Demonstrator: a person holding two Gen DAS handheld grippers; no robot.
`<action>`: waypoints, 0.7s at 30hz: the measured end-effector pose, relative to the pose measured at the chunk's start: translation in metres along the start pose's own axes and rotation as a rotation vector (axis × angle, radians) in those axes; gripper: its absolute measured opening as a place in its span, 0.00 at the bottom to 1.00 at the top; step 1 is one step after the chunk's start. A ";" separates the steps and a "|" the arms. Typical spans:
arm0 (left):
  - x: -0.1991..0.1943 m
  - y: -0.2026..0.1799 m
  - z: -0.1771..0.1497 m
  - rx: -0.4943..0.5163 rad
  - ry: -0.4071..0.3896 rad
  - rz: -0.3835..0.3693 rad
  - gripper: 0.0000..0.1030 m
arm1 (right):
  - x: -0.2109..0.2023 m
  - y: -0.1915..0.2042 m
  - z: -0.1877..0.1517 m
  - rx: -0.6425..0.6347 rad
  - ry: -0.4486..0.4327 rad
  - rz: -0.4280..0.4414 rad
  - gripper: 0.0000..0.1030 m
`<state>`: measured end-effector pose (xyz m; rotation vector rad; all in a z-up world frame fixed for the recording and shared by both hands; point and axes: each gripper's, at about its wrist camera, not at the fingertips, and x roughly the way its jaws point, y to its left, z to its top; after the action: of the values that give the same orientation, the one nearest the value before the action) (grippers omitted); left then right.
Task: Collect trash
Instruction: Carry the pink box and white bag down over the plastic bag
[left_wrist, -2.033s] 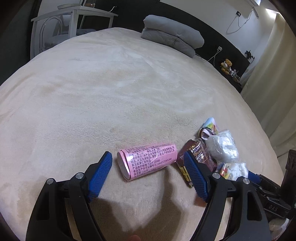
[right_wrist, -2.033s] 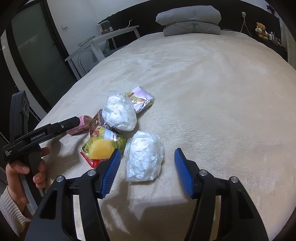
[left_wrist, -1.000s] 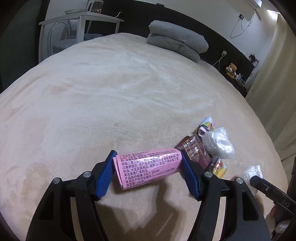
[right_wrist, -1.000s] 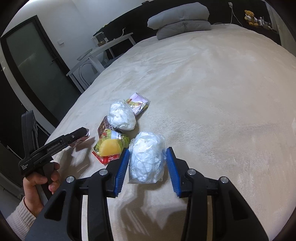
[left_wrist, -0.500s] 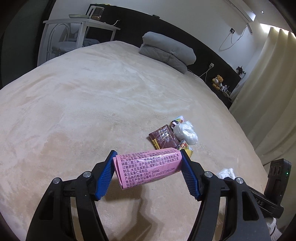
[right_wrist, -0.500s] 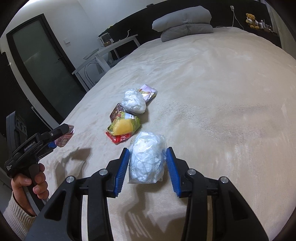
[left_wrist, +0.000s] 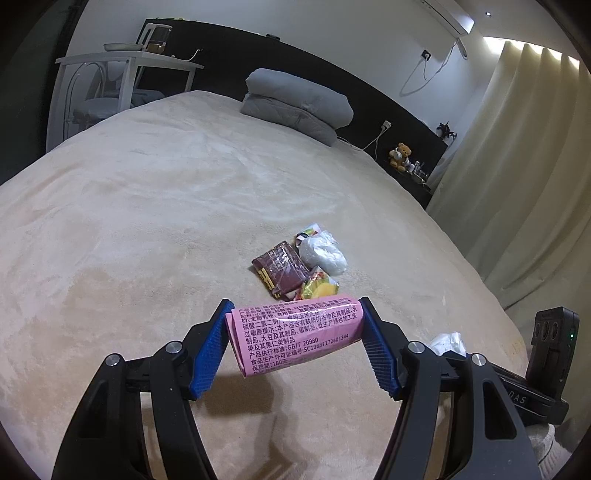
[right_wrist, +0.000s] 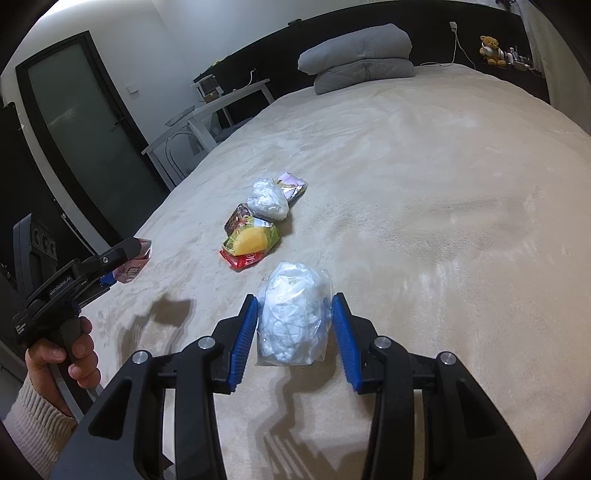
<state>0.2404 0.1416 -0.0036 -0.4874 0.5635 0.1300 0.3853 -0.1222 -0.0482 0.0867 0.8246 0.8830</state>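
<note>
Squeezed between the blue pads of the left tool (left_wrist: 295, 341) is a pink wrapper (left_wrist: 295, 334) with black print, rolled up like a tube. It is held by its two ends and is lifted off the bed (left_wrist: 147, 221). The wrapper looks light and thin, so it is likely to crumple if pressed harder.

A clear bag of crumpled white paper (right_wrist: 293, 314) is gripped by the right tool (right_wrist: 294, 332), with one pad on each side. The bag looks soft, puffy and a bit slippery, so a hold round the fat middle is probably best.

More trash is seen on the bed, in a little pile. A dark brown wrapper (left_wrist: 282, 266), a yellow and green snack packet (right_wrist: 253, 240), a second bag of white paper (right_wrist: 267, 199) and a small shiny packet (right_wrist: 291, 184) are bunched together, touching. All look light and easy to squash. No bin is seen in either view.
</note>
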 end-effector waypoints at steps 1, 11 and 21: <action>-0.003 -0.003 -0.002 0.013 -0.004 0.000 0.64 | -0.006 0.002 -0.003 0.001 -0.008 0.001 0.41; -0.045 -0.024 -0.034 0.037 -0.027 -0.066 0.64 | -0.059 0.019 -0.031 0.007 -0.083 0.019 0.41; -0.081 -0.042 -0.073 0.051 -0.041 -0.113 0.64 | -0.100 0.037 -0.070 -0.010 -0.119 0.027 0.41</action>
<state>0.1479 0.0708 0.0040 -0.4653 0.4965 0.0175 0.2787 -0.1871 -0.0228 0.1401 0.7097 0.8984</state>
